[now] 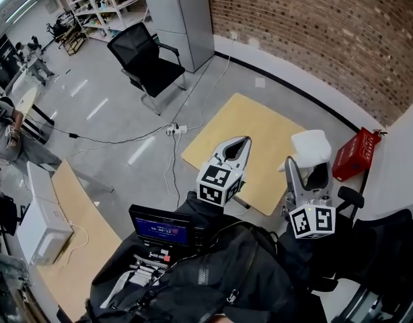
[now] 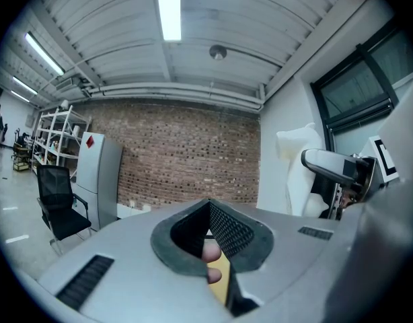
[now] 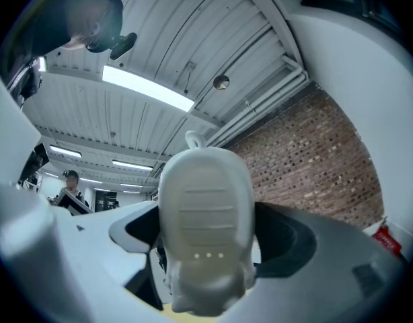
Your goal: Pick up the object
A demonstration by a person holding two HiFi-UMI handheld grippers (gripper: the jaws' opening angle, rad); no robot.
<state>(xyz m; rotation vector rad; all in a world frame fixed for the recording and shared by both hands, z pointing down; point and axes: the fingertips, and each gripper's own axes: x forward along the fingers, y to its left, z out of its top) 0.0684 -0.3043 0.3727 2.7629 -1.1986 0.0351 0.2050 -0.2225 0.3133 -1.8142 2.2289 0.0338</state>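
above the worktop (image 1: 257,130), at the person's right, the right gripper (image 1: 307,175) held the object (image 3: 205,221), a white moulded thing with a ridged face and a small loop on top. its jaws were clamped on the object's lower part from both sides. in the right gripper view the object stood upright between them against the ceiling lights and the brick wall (image 3: 314,160), so it was lifted clear, touching nothing but the jaws. from the head view it hung over the worktop's right edge, near a red box (image 1: 354,155) by the wall.

the left gripper (image 1: 235,150) took no part. its jaws were closed tip to tip with nothing between them, and only pink fingertips (image 2: 210,251) showed through the gap behind. it pointed out over the worktop, just beside the right one.

judged from this, the pick-up itself looked done: the object was gripped and off the surface. what was left, if anything, was to keep it steady in the air; the hold looked firm, though the jaws caught only the narrow bottom end.
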